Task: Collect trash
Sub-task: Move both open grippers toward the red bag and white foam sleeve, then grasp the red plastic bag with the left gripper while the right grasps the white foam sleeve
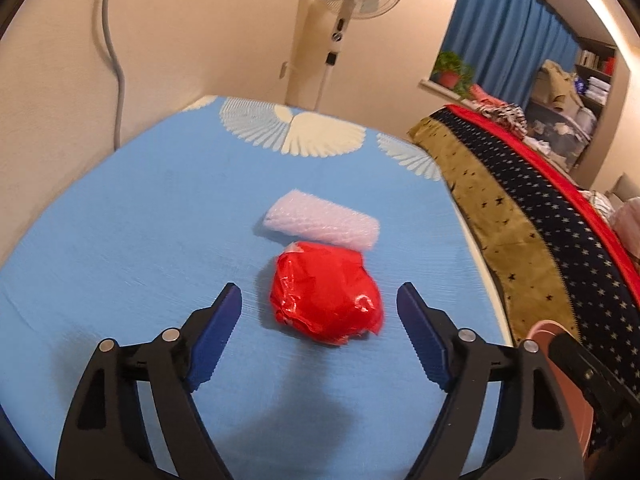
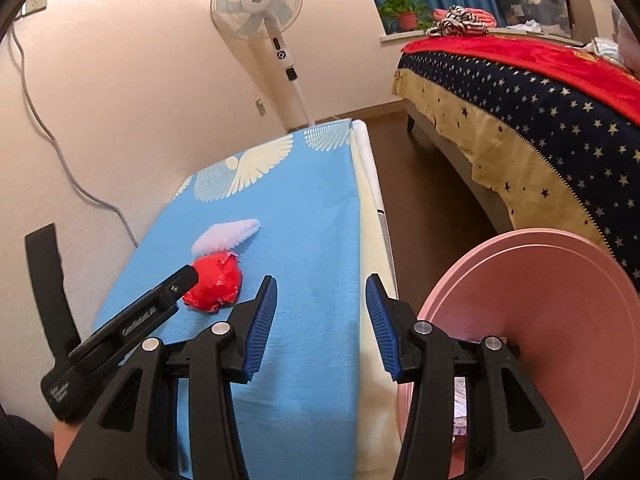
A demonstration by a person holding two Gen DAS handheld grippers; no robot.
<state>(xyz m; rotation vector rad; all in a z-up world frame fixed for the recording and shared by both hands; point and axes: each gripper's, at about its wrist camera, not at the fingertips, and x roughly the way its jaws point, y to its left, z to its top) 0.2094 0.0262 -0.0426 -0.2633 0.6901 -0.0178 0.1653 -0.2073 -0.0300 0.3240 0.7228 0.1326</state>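
Observation:
A crumpled red plastic bag (image 1: 326, 292) lies on the blue table cover (image 1: 120, 240). A white bubble-wrap roll (image 1: 320, 224) lies just behind it, touching it. My left gripper (image 1: 320, 300) is open, its blue pads on either side of the red bag, not closed on it. In the right wrist view the red bag (image 2: 218, 284) and bubble wrap (image 2: 226, 236) lie at the left, with the left gripper's black finger (image 2: 160, 296) beside the bag. My right gripper (image 2: 322, 308) is open and empty above the table's right side.
A pink round bin (image 2: 540, 340) stands to the right of the table, its rim also in the left wrist view (image 1: 548, 328). A bed with a starred cover (image 2: 540, 120) is at the right. A standing fan (image 2: 260, 12) is behind the table.

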